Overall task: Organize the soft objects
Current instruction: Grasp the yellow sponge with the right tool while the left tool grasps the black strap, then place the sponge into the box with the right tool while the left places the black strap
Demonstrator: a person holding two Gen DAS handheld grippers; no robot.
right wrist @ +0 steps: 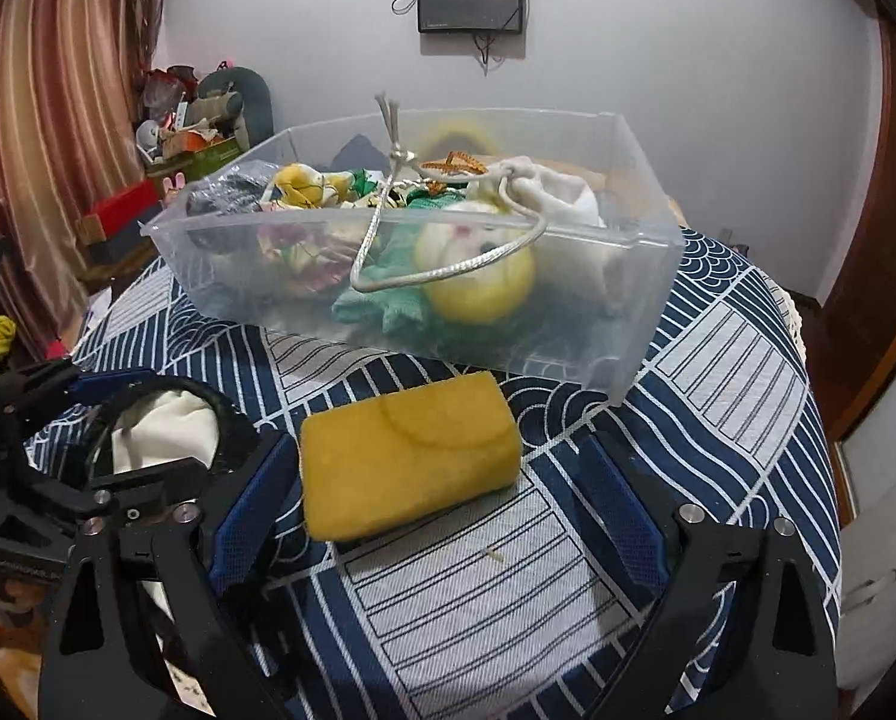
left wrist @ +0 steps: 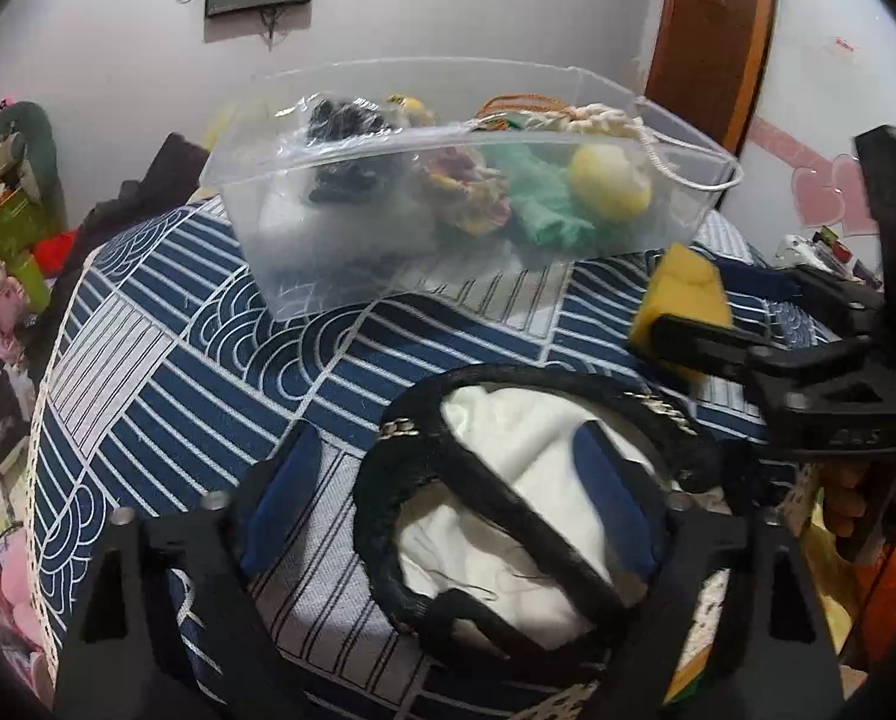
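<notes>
Right wrist view: my right tool is standing spread around the yellow sponge at lower centre, left pad touching, right pad apart. I am judging that closing gently and squarely will avoid squashing it before lifting toward the clear bin above. In the left wrist view, my left tool is spreading over the black-trimmed white pouch on the desk.

I count one clear bin on the cloth, one yellow sponge before it, one black-rimmed cap, and inside the bin one yellow ball, one green cloth, and one white cord.
</notes>
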